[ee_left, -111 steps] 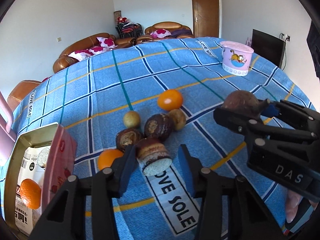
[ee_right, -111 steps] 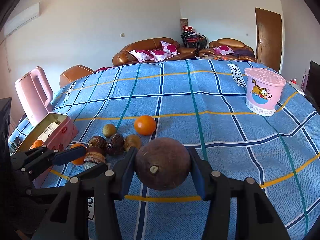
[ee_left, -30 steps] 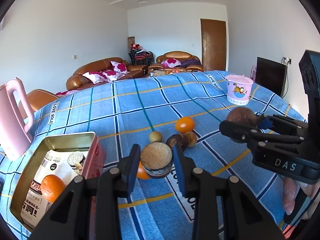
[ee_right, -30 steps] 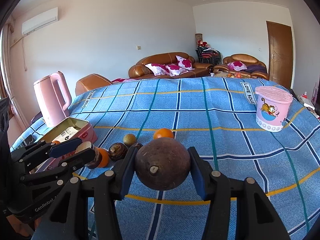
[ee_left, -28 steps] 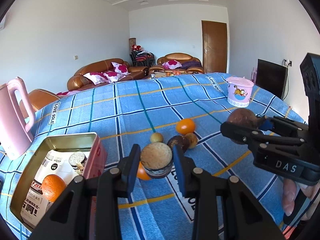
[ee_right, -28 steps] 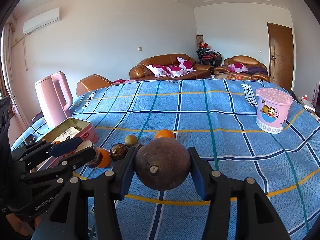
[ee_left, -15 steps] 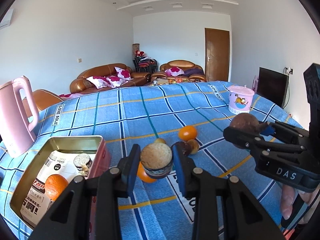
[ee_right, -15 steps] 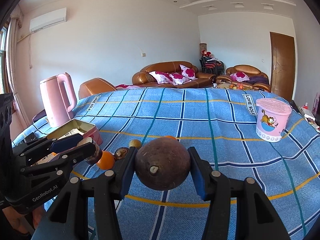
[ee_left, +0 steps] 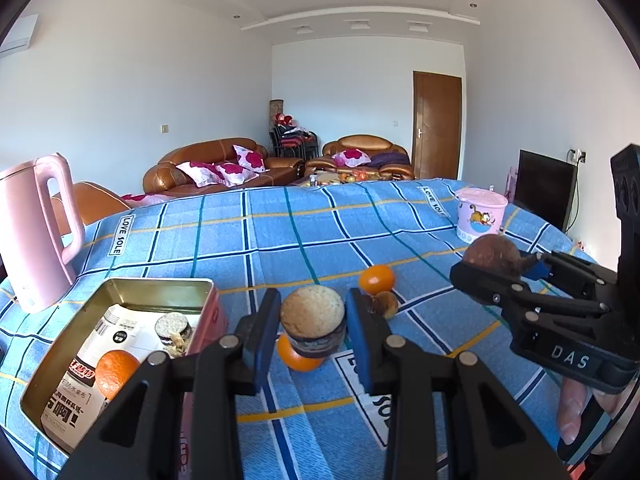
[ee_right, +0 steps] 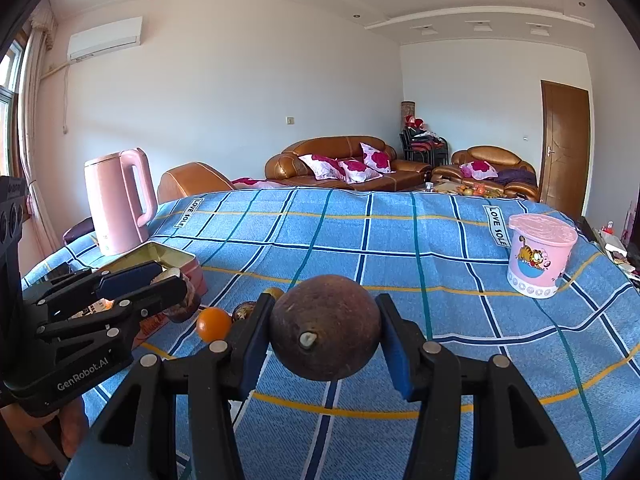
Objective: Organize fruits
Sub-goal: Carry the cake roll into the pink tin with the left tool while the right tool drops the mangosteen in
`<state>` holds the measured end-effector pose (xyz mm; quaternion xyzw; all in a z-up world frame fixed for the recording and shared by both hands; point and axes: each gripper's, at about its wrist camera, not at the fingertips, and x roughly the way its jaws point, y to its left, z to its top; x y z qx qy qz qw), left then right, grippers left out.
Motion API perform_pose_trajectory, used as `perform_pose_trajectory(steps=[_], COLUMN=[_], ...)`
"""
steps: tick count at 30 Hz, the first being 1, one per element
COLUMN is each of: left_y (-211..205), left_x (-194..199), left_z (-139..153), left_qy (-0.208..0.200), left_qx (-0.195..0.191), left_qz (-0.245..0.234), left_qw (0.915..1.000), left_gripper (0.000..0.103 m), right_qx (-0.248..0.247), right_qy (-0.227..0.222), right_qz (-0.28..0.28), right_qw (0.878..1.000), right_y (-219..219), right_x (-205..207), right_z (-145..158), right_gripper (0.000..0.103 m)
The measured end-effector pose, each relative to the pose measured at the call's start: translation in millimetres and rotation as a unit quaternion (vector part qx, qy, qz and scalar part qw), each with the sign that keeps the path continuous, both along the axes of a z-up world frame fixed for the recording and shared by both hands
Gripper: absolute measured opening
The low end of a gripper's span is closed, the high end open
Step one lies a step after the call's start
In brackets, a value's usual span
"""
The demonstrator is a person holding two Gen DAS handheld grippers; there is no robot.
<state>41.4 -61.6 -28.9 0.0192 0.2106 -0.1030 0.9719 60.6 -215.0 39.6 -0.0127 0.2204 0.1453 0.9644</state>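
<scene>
Two grips are loaded at once. My left gripper [ee_left: 312, 330], at the bottom centre of its own view, is clamped on a halved dark fruit [ee_left: 313, 322], pale cut face toward the camera, lifted clear of the blue checked cloth [ee_left: 280, 232]. My right gripper [ee_right: 325, 338] is clamped on a round brown fruit [ee_right: 325, 327], stem stub facing the lens; in the left view it sits at the right edge, with fingertips of the person's hand [ee_left: 570, 408] under it.

Directly below the halved fruit in the left view lies an orange [ee_left: 298, 354] on the cloth. Right of centre lie a second orange [ee_left: 376, 279] and two small brown fruits [ee_left: 380, 305], close together. At lower left an open gold tin [ee_left: 160, 285] holds a third orange [ee_left: 115, 372] and another halved fruit [ee_left: 173, 328] on printed paper. A pink kettle [ee_left: 34, 232] stands at the left edge, and a pink cartoon tub [ee_left: 480, 216] at upper right.
</scene>
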Motion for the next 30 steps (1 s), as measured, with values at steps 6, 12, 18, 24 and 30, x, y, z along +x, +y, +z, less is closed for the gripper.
perform_pose_trajectory(steps=[6, 12, 18, 24, 30], left_y=[1.0, 3.0, 4.1, 4.5, 14.1], left_x=[-2.0, -4.7, -9.8, -14.0, -14.2], left_z=[1.2, 2.3, 4.4, 6.1, 7.5], left_qy=[-0.008, -0.015, -0.029, -0.040, -0.038], left_qx=[-0.003, -0.007, -0.007, -0.005, -0.010], left_qz=[0.002, 0.006, 0.012, 0.015, 0.024], left_qw=[1.0000, 0.9998, 0.9995, 0.9991, 0.9989], left_gripper=[0.035, 0.035, 0.035, 0.035, 0.035], right_qx=[-0.005, -0.006, -0.003, -0.002, -0.009], right_qy=[-0.016, -0.024, -0.036, -0.046, -0.042], right_qz=[0.001, 0.002, 0.002, 0.002, 0.015], right_qw=[1.000, 1.000, 0.999, 0.999, 0.999], right_y=[1.9, 2.2, 0.4, -0.5, 8.2], right_x=[-6.7, -9.8, -12.2, -16.5, -16.2], right_z=[1.8, 3.6, 4.4, 6.1, 5.4], right_gripper=[0.053, 0.053, 0.053, 0.053, 0.053])
